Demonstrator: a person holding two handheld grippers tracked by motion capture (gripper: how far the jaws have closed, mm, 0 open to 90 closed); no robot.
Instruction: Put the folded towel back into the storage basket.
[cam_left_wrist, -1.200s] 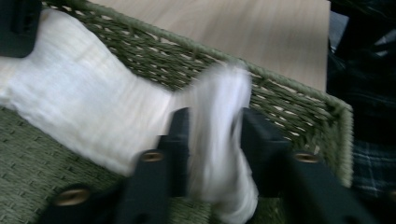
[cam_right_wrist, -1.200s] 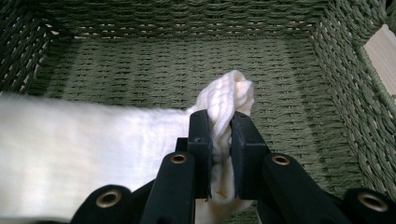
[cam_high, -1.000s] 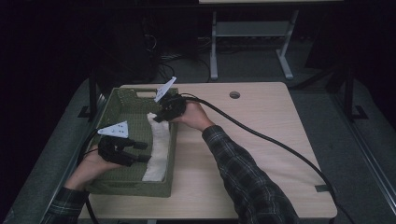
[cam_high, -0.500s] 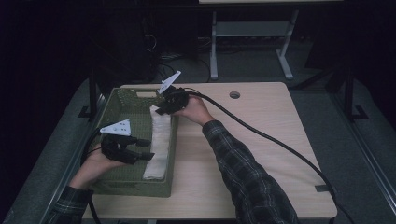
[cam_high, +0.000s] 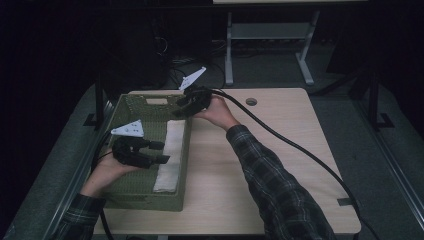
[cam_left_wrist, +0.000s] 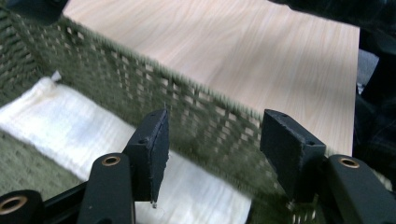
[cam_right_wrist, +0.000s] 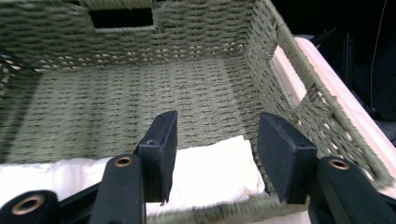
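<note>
Right gripper (cam_high: 176, 113) has lifted off the white folded cloth (cam_high: 169, 156) since a second ago and now sits up at the far right corner of the green woven basket (cam_high: 145, 200), its jaws having just been opening; they stand apart now with nothing between them, and in the right gripper view the right gripper (cam_right_wrist: 212, 154) hangs above the cloth's (cam_right_wrist: 210, 175) end with a gap, not touching. Left gripper (cam_high: 159, 152) has barely shifted, held low over the basket's near-left half, jaws pointing toward the cloth; its jaws have just been opening a bit more too. In the left gripper view the left gripper (cam_left_wrist: 210, 154) is spread wide, empty, with the basket's right wall (cam_left_wrist: 201, 116) behind it and the cloth (cam_left_wrist: 70, 126) lying below and to the side, not pinched. Cloth lies flat inside the basket, long and narrow, running along the right wall from the far end to near the front. Basket sits on the left part of the light wood table (cam_high: 280, 165), far handle slot (cam_right_wrist: 121, 17) seen in the right gripper view. Person's left hand (cam_high: 102, 172) holds the left gripper from below, right hand (cam_high: 217, 111) the other, plaid sleeve (cam_high: 270, 185) crossing the table. Thick black cable (cam_high: 300, 147) trails from the right gripper across the tabletop to the near right edge.
</note>
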